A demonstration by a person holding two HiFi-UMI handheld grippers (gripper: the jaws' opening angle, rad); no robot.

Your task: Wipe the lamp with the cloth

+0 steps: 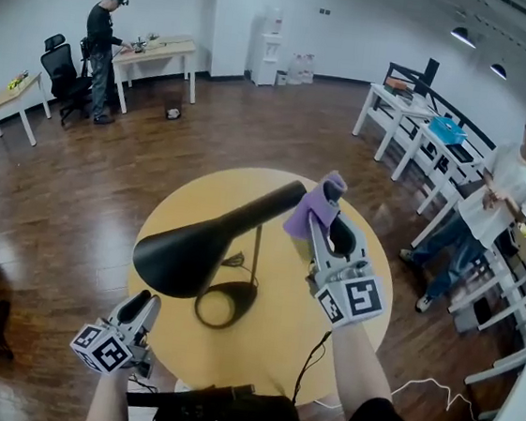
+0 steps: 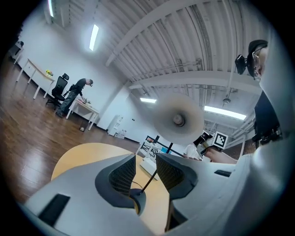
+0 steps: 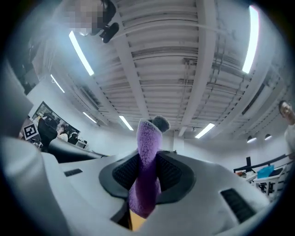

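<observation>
Black lamp [image 1: 193,249] upright near the middle of a round wooden table [image 1: 276,348], shade tipped low, base ring and cord beneath it. At the lamp's narrow tail end: right gripper [image 1: 328,203], jaws pinched tight on a purple cloth [image 1: 312,210] (bunched into an upright strip), cloth touching the lamp or just short of it, unclear which. Below and left of the lamp's shade: left gripper [image 1: 144,300], jaws partly apart, nothing between them. Well right of the lamp, on a white desk [image 1: 414,128]: blue bin [image 1: 448,131], contents not visible.

The lamp's head [image 2: 177,120] is a blur, and the left tongs [image 2: 146,159] hide most of its base [image 2: 134,197].
</observation>
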